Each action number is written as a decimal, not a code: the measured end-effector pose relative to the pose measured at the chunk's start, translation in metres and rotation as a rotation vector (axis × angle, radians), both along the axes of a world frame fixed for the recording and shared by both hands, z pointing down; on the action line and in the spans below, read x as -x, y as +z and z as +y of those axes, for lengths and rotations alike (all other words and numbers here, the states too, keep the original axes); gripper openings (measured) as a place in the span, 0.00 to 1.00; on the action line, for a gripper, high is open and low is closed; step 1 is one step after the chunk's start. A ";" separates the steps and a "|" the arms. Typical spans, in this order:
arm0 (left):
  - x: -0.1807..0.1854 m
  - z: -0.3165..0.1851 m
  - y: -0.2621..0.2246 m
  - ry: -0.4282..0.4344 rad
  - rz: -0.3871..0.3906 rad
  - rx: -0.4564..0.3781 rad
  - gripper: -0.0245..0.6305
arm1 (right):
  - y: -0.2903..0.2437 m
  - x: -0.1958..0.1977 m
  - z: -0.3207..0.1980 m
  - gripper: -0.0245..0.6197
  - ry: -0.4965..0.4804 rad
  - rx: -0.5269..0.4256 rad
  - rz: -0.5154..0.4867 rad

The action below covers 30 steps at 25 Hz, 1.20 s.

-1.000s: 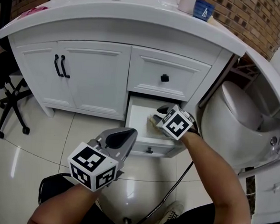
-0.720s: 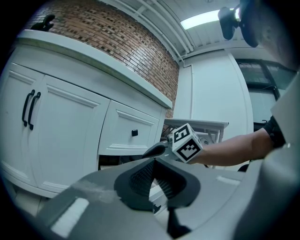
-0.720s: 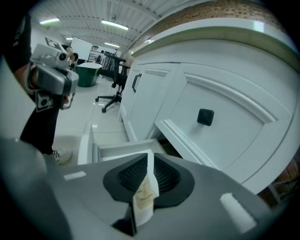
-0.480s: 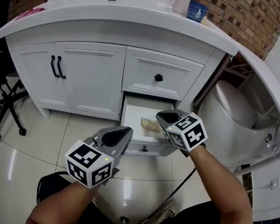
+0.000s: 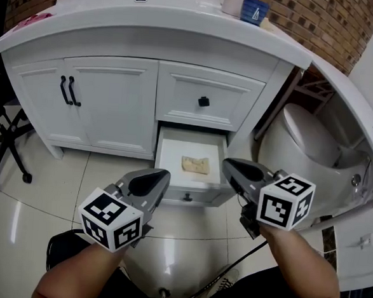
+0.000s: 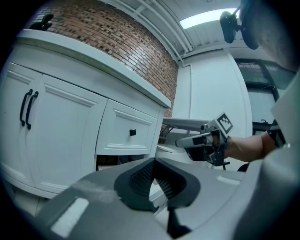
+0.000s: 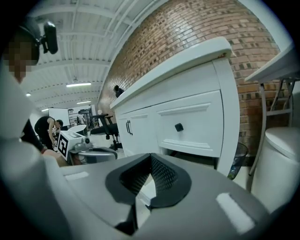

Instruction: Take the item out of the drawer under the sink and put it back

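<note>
Task item: small flat tan rectangular pad (image 5: pixel 195 165), edges slightly ragged, surface mottled; no print readable on it. It lies flat on the floor of the open white bottom drawer (image 5: pixel 172 155), toward the drawer's right half, clear of the walls and the only thing seen inside. The drawer is pulled out from the white vanity cabinet (image 5: pixel 113 102); its front carries a small black knob (image 5: pixel 187 197). Left hand-held gripper (image 5: pixel 158 177): jaws together, nothing between them; the pad lies ahead of it and to its right, well apart. Right hand-held gripper (image 5: pixel 231 167): jaws together, nothing held; its tip hangs just beside the drawer's right wall, the pad near it on its left, not touching. Each gripper carries a cube with black-and-white square markers; no text on them. Beyond both grippers, on the counter: a white mug (image 5: pixel 234 1) and beside it a dark blue cup (image 5: pixel 254 10) with a white triangular mark, lettering too small to read. Closed upper drawer (image 5: pixel 209 97) above the open one, with a black knob. White toilet (image 5: pixel 307 147) to the right of the right gripper.
</note>
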<state>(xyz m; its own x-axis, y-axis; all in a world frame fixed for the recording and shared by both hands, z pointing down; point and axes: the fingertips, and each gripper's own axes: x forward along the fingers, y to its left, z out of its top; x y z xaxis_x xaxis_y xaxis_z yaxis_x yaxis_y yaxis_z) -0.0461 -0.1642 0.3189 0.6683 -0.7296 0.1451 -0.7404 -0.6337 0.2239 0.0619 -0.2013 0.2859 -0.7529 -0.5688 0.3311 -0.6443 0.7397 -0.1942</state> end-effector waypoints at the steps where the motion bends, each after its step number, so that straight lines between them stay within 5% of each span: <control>1: 0.000 0.000 0.000 0.001 0.000 -0.001 0.05 | -0.006 -0.002 0.004 0.05 0.004 -0.030 -0.001; 7: -0.004 0.001 -0.001 0.010 -0.025 -0.022 0.05 | -0.004 -0.007 0.021 0.05 0.009 -0.128 0.004; 15: -0.008 0.002 -0.002 0.015 -0.027 -0.029 0.05 | 0.037 -0.008 0.020 0.05 0.007 -0.039 0.022; 30: -0.008 0.002 -0.004 0.018 -0.043 -0.035 0.05 | 0.039 -0.008 0.021 0.05 0.005 -0.031 0.021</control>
